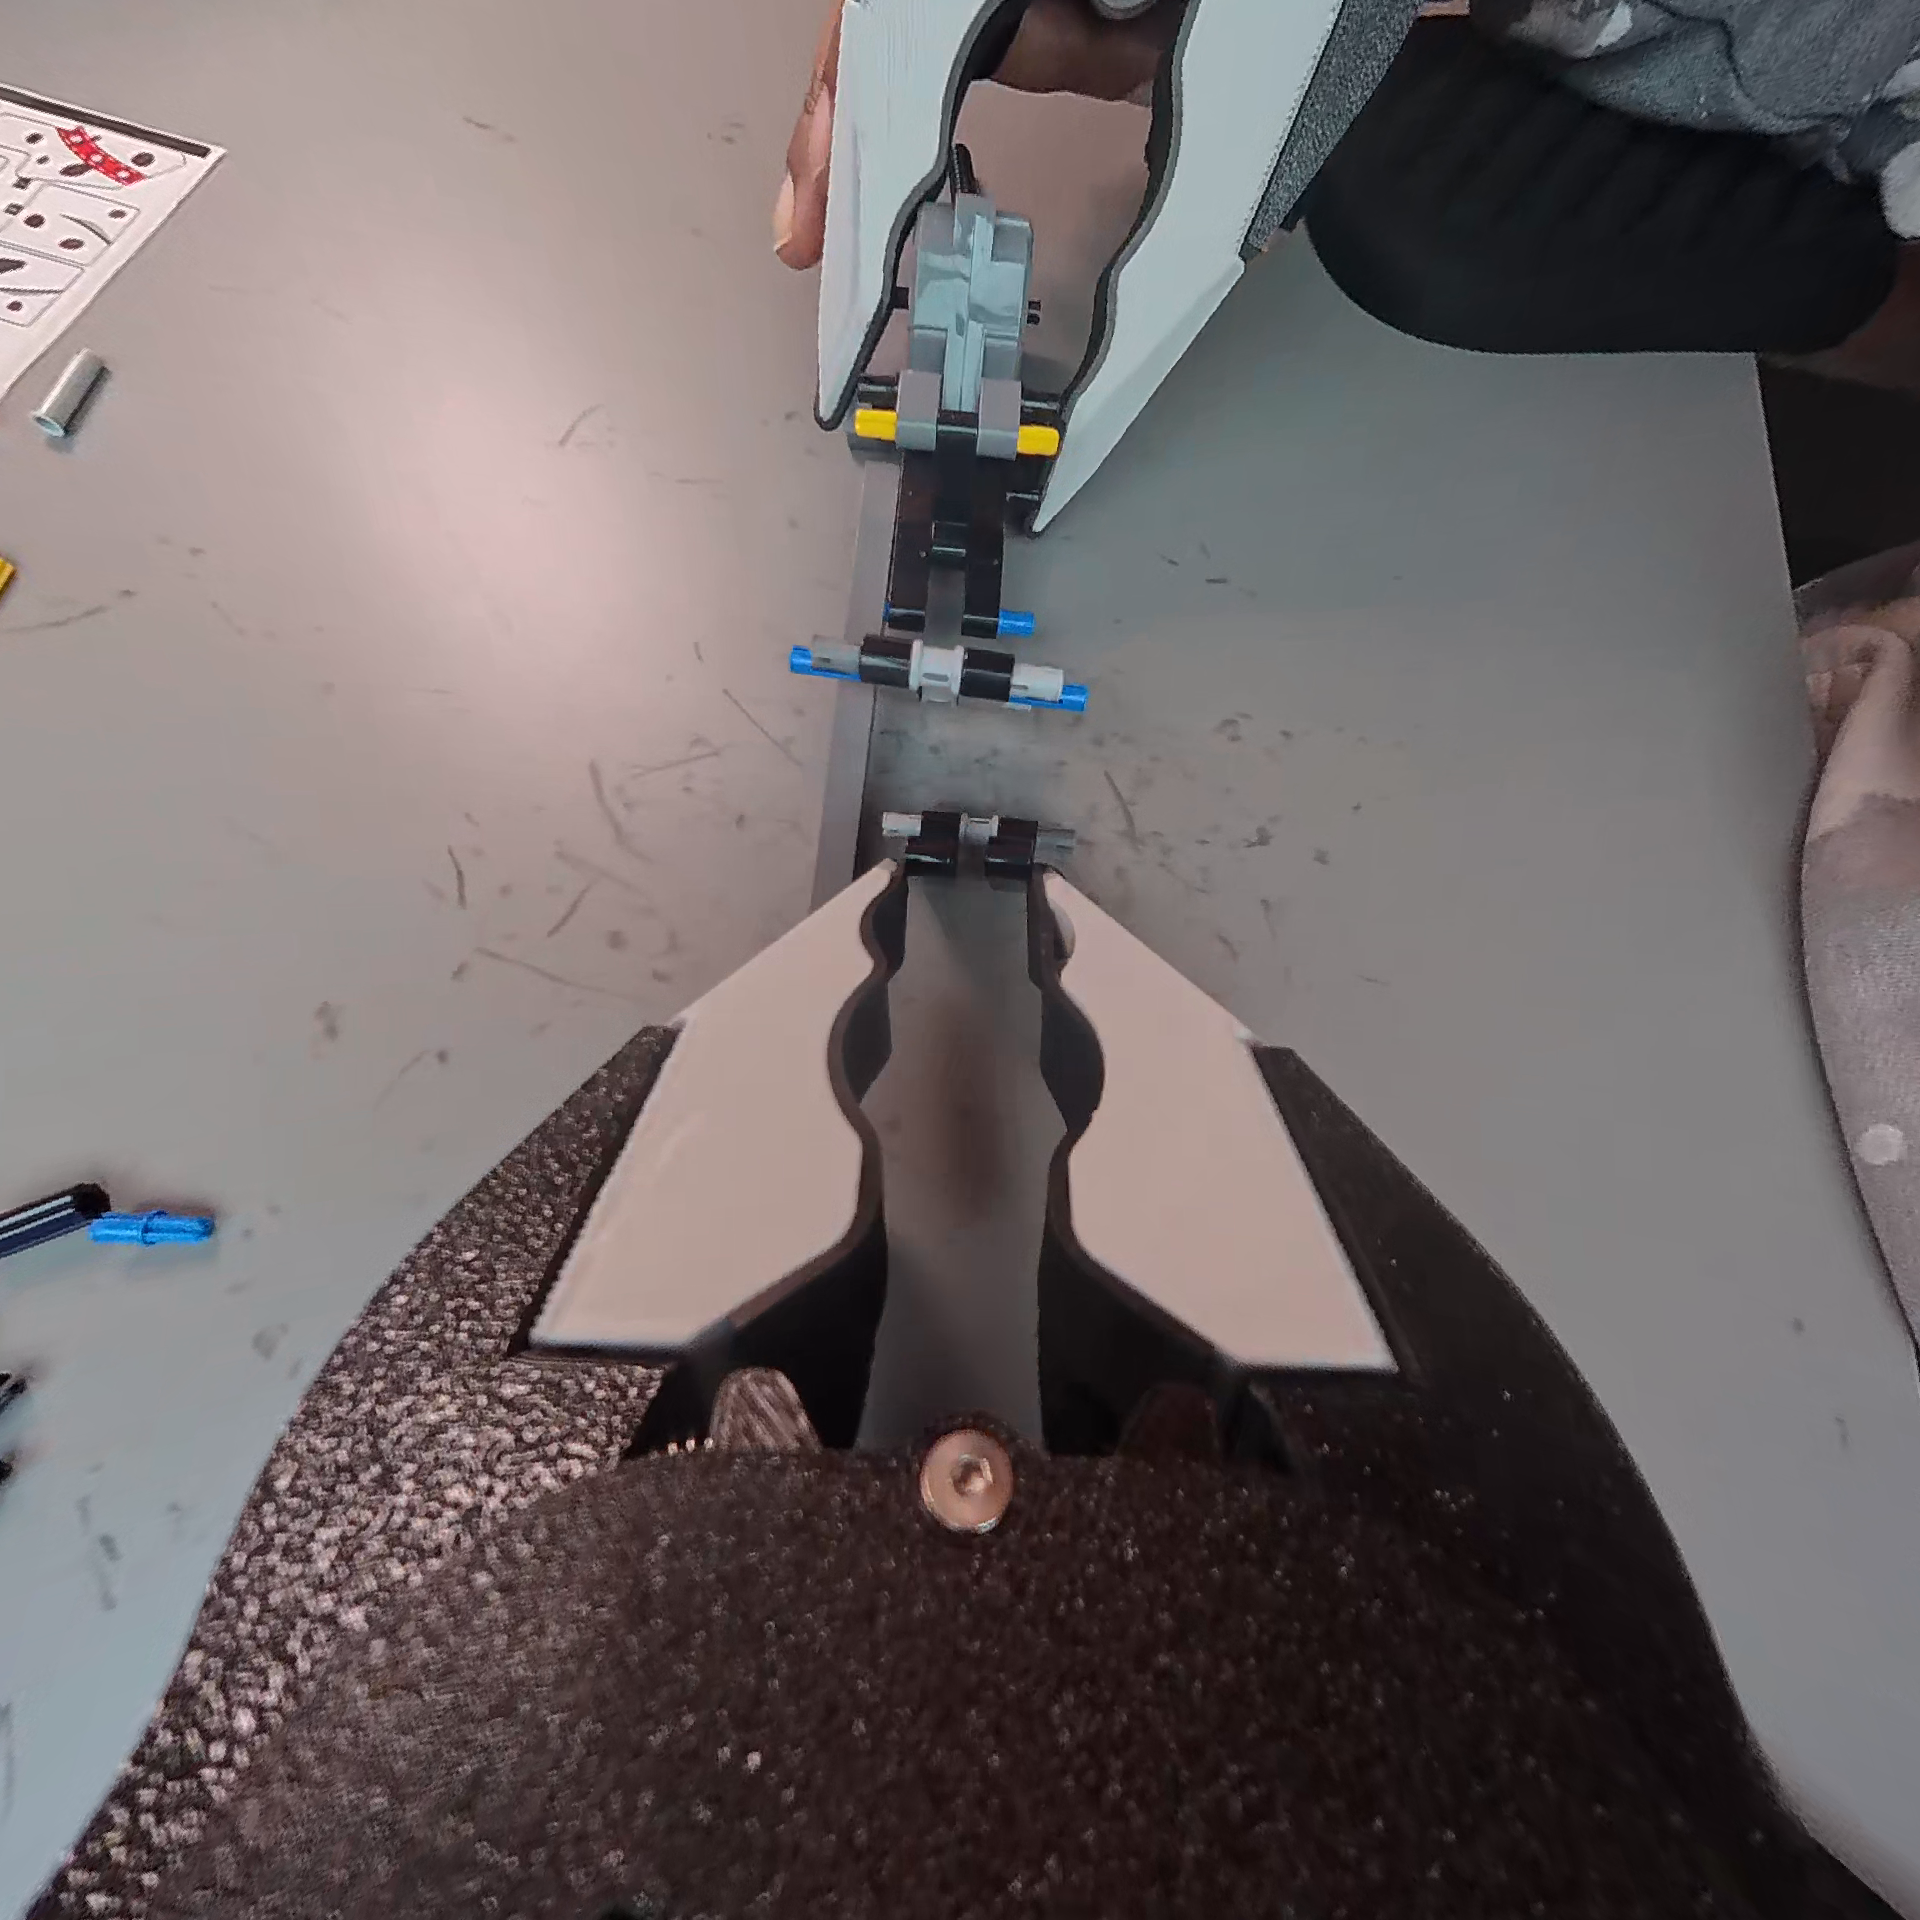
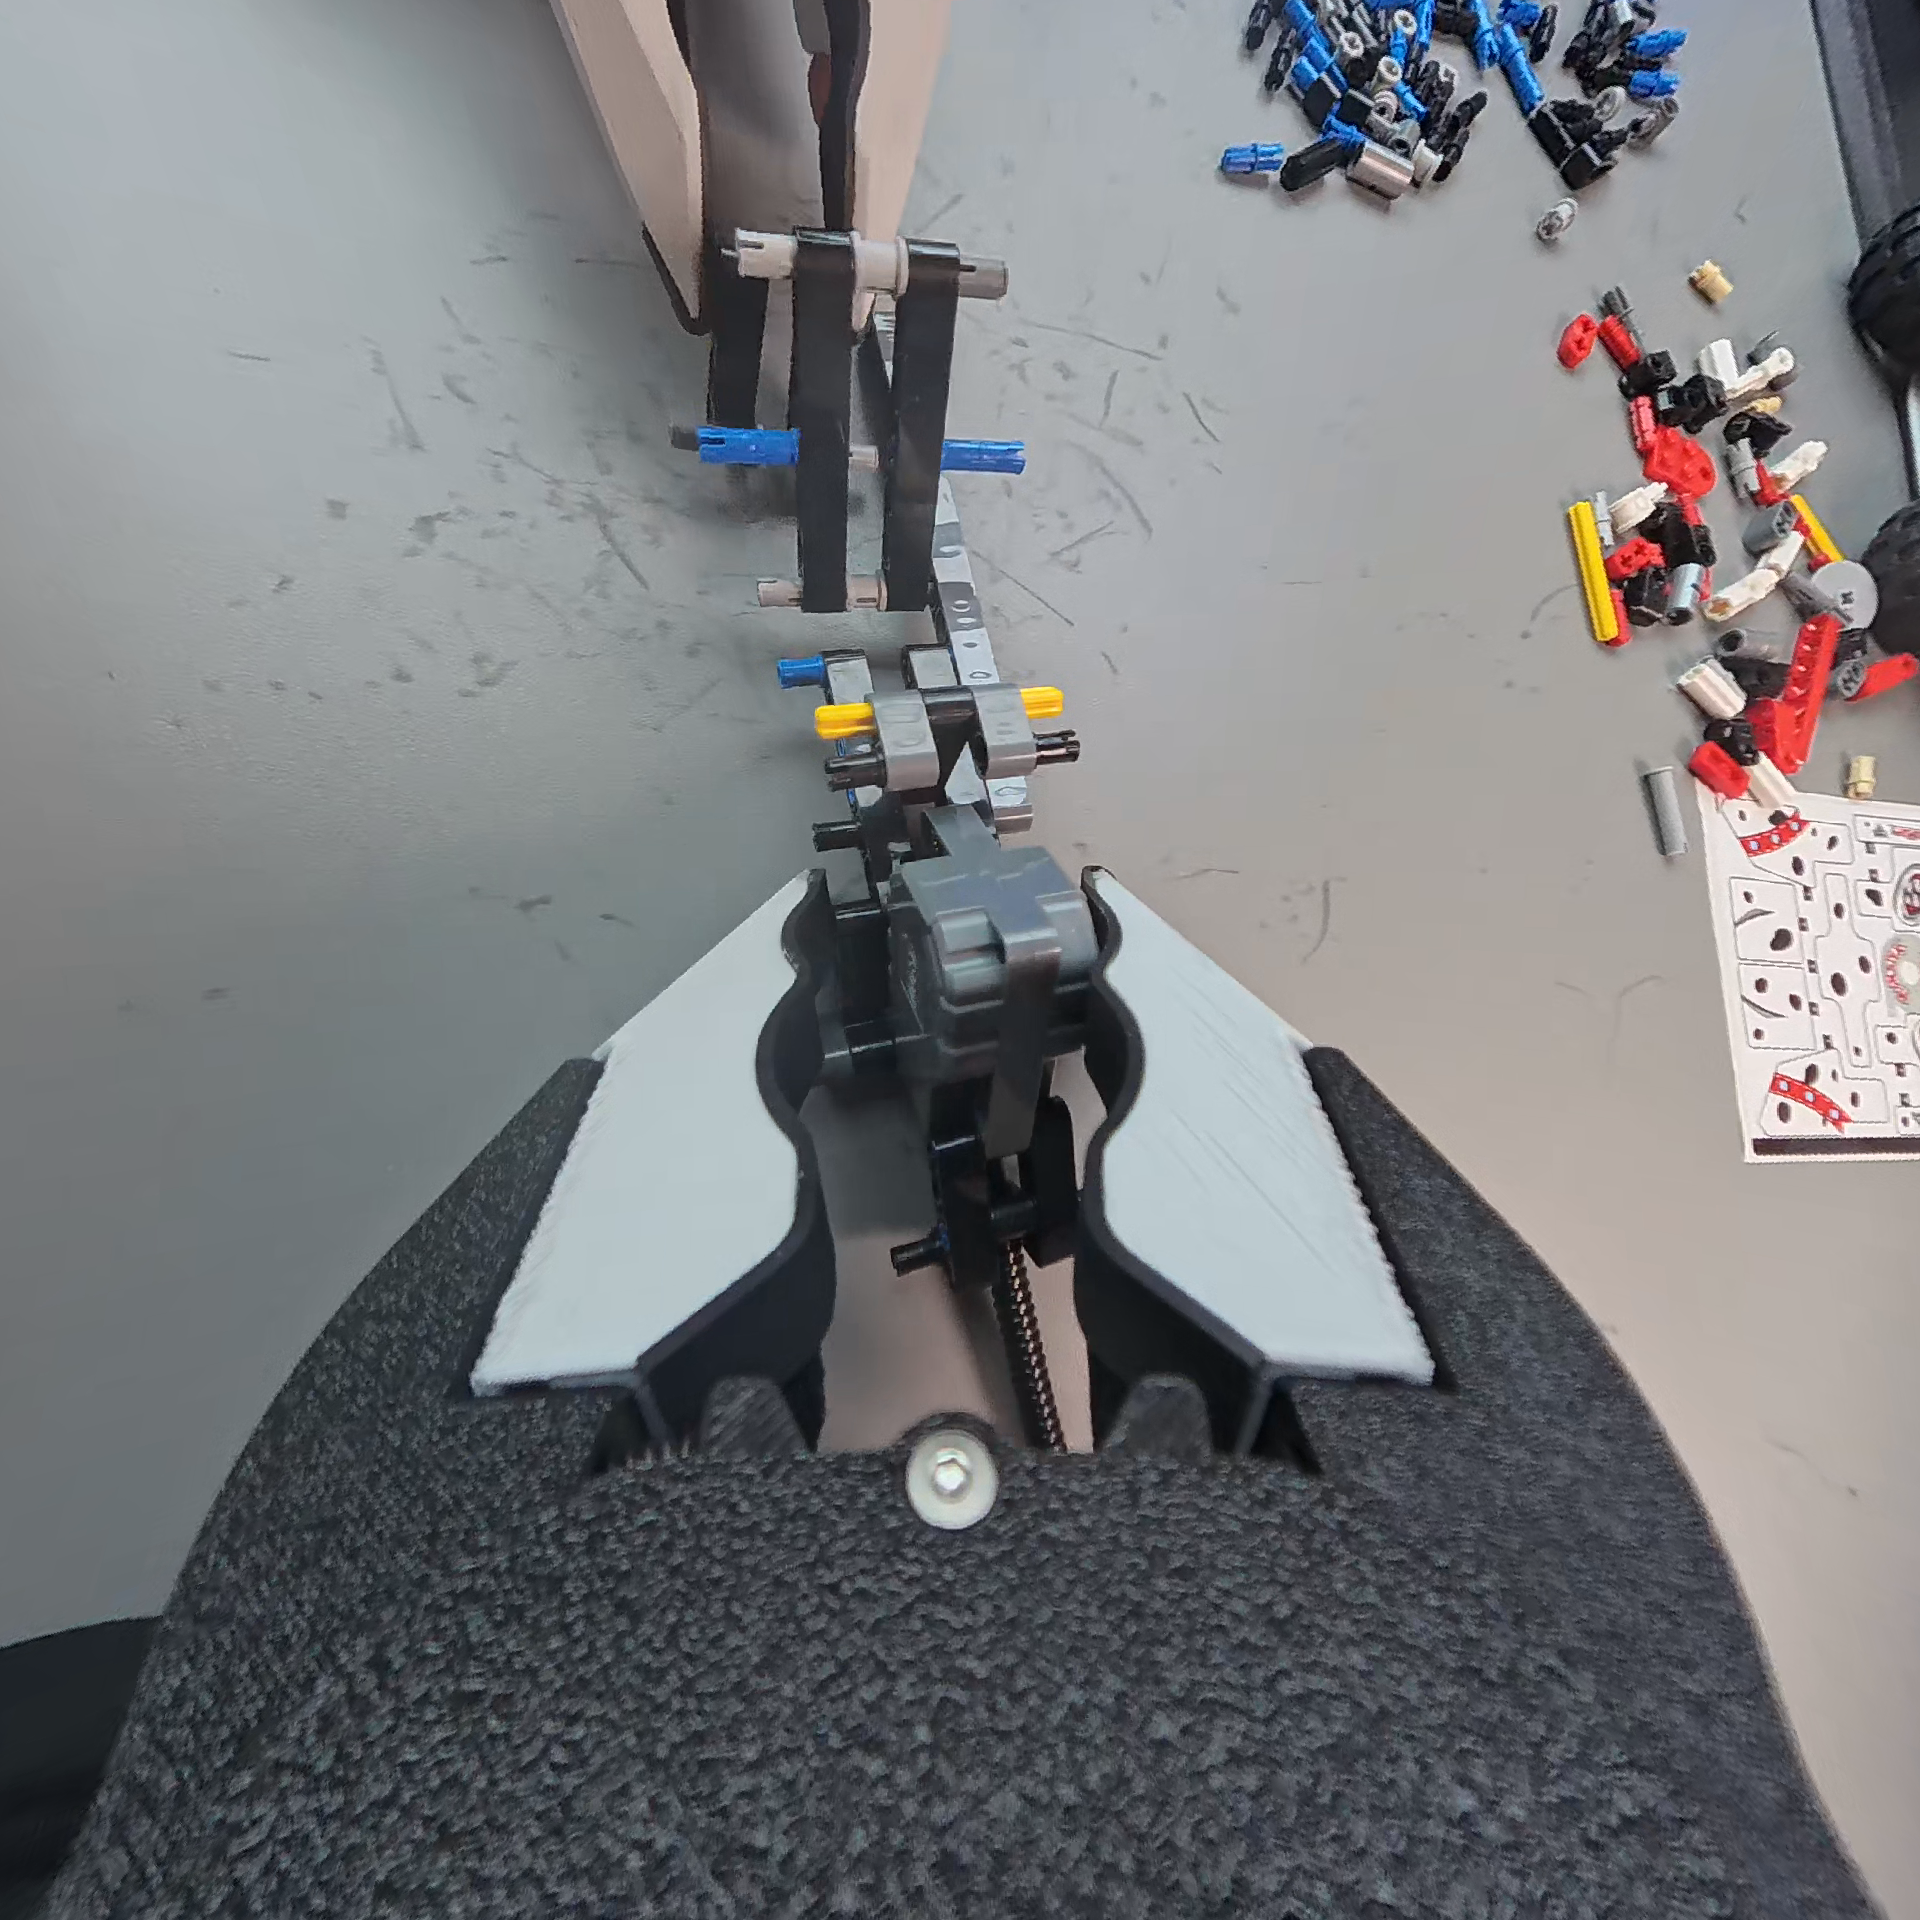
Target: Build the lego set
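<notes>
The left claw [image 1: 968, 875] is pinching the near end of a long black-and-grey lego assembly [image 1: 951, 540], its white fingers closed on the two black beams capped by pale grey pins. The right claw [image 2: 951, 914] is gripping the opposite end, its jaws closed around the dark grey blocky motor-like piece [image 2: 982, 977] with a black toothed rod trailing back between the fingers. Between the two claws the assembly is hanging above the scratched grey desk [image 2: 364, 727], not visibly touching it, and it is showing blue pins sticking out at the sides and a yellow axle [image 2: 847, 717] crossing it near the grey piece. In the left wrist view the right claw [image 1: 951, 447] is appearing at the far end of the assembly, with a person's fingers behind it.

In the right wrist view, a pile of loose blue, black and grey lego pins [image 2: 1455, 83] is lying on the far right of the desk. Nearer, a scatter of red, white, black and yellow lego pieces [image 2: 1714, 540] is sitting beside a white sticker sheet [image 2: 1818, 987] with red and black shapes. A black rubber tyre [image 2: 1886, 281] is sitting at the right edge
</notes>
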The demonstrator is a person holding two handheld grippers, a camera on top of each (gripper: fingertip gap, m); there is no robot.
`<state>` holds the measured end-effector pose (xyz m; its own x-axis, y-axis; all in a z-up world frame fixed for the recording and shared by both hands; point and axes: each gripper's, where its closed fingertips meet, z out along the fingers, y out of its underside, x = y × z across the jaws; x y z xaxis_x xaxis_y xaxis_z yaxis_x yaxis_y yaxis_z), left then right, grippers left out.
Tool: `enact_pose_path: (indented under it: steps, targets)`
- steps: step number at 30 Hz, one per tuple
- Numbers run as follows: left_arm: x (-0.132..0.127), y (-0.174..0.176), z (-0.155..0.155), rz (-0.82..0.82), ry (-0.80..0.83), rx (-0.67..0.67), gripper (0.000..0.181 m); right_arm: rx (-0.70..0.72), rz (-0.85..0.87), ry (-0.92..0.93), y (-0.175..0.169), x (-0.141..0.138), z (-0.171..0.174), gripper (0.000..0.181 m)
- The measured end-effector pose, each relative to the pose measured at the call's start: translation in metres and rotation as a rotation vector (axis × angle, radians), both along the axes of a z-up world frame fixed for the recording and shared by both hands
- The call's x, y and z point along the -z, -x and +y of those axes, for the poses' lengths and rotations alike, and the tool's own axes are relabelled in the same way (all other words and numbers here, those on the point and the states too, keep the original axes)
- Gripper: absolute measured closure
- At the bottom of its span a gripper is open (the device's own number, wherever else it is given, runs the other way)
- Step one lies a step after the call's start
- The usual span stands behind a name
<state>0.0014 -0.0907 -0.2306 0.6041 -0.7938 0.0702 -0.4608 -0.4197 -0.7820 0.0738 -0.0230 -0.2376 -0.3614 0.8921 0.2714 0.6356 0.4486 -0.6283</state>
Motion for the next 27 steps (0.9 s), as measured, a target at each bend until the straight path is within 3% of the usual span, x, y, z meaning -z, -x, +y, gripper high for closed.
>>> enact_pose_path:
  steps: [1,8,11,13,15,20,23,27]
  targets:
    - [0.001,0.0,0.0,0.004,0.0,0.002,0.156,-0.004,0.002,-0.002,0.0,0.0,0.0,0.133]
    - [0.002,0.001,0.0,0.012,0.0,0.002,0.156,-0.026,0.056,0.075,0.0,-0.013,-0.007,0.127]
    - [0.0,0.003,0.0,0.013,-0.004,-0.004,0.156,-0.026,0.226,0.212,0.007,-0.054,-0.009,0.127]
    - [-0.002,0.004,0.001,0.014,-0.01,-0.007,0.156,0.027,0.42,0.249,0.026,-0.1,0.007,0.144]
    - [-0.004,0.006,0.003,0.005,-0.017,-0.007,0.156,0.164,0.618,0.205,0.054,-0.148,0.043,0.163]
    - [-0.016,0.011,0.006,-0.092,-0.016,-0.034,0.156,0.459,0.892,0.001,0.143,-0.232,0.15,0.179]
    - [-0.023,0.01,0.005,-0.125,-0.038,-0.031,0.156,0.59,0.933,-0.068,0.199,-0.254,0.217,0.181]
    - [-0.024,0.009,0.005,-0.133,-0.045,-0.027,0.156,0.685,0.862,-0.088,0.258,-0.247,0.281,0.181]
